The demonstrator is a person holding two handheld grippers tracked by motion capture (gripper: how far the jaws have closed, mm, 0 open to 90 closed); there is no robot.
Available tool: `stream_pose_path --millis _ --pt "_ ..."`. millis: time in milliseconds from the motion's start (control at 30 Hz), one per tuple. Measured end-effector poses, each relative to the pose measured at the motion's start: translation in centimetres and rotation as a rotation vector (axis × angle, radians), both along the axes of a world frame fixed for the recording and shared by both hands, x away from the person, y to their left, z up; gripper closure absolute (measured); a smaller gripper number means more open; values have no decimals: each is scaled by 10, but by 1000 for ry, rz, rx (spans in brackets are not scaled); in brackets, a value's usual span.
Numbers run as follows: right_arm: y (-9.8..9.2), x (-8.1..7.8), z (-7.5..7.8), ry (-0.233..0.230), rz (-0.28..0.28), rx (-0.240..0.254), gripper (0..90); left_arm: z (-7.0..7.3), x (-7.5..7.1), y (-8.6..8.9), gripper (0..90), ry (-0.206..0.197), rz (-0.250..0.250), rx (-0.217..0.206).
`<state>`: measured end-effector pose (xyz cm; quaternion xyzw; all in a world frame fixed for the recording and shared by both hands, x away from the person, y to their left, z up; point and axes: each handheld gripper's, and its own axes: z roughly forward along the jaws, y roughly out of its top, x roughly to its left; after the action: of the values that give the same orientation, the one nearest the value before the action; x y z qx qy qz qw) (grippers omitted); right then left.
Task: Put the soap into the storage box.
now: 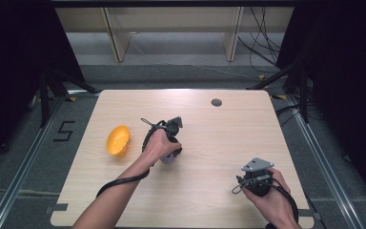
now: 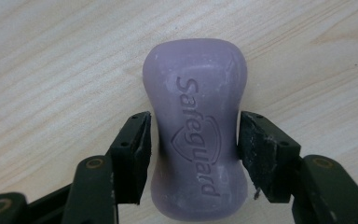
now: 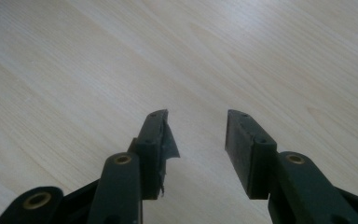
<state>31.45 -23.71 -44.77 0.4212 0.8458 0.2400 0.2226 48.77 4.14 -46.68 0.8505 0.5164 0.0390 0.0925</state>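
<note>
A: Left gripper (image 2: 193, 140) status?

B: Jaws are set around the waist of a purple soap bar (image 2: 196, 126). The right pad (image 2: 261, 156) is seen against the bar's side. At the left pad (image 2: 137, 149) a thin dark line is seen beside the bar, so contact on that side cannot be confirmed. A firm clamp is not shown.

A: Where is the bar located?

B: It is lying flat on the wooden table (image 2: 51, 70), embossed face up, with "Safeguard" and a shield mark readable. The jaws are placed at its narrow middle. In the high view the bar (image 1: 168, 159) is mostly covered by the left hand (image 1: 159, 145), near the table's centre; a small pale purple patch is visible under the hand.

A: Right gripper (image 3: 198, 135)?

B: Jaws are held apart at a moderate gap, and nothing is gripped between them. Bare tabletop (image 3: 261, 56) is seen through the gap. A scrap of loose pad material is seen hanging off the left-hand pad (image 3: 161, 140). In the high view the gripper (image 1: 256, 177) is held near the table's near right corner, well apart from the bar.

A: Anything else on the table?

B: An orange bowl-shaped item (image 1: 118, 140) is seen tipped on its side, left of the left hand, not touched. A small round grey fitting (image 1: 216, 102) is set in the tabletop near the far edge.
</note>
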Motion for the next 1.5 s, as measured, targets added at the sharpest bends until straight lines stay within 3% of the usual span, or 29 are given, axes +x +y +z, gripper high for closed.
stream_pose_path --millis 433,567,633,700,933,1033,1233,1300,1500 --pt "0 0 0 1 1 0 593 -3 3 -4 468 19 0 28" --pt "0 0 0 -1 0 -1 593 -7 3 -5 468 0 6 25" --pt "0 0 0 0 -1 0 594 -6 4 -5 469 18 8 29" --pt "0 0 0 0 -1 0 593 -8 3 -5 469 -3 5 28" --pt "0 -1 0 4 3 -2 593 -9 5 -6 476 30 7 40" --pt "0 -1 0 3 4 -2 594 -12 5 -6 479 9 13 39" --pt "0 -1 0 3 5 -3 593 -9 6 -6 485 46 16 47" --pt "0 -1 0 3 5 -3 593 -12 5 -6 487 19 18 44" --pt "0 -1 1 2 7 -2 589 -11 4 -5 491 29 17 36"
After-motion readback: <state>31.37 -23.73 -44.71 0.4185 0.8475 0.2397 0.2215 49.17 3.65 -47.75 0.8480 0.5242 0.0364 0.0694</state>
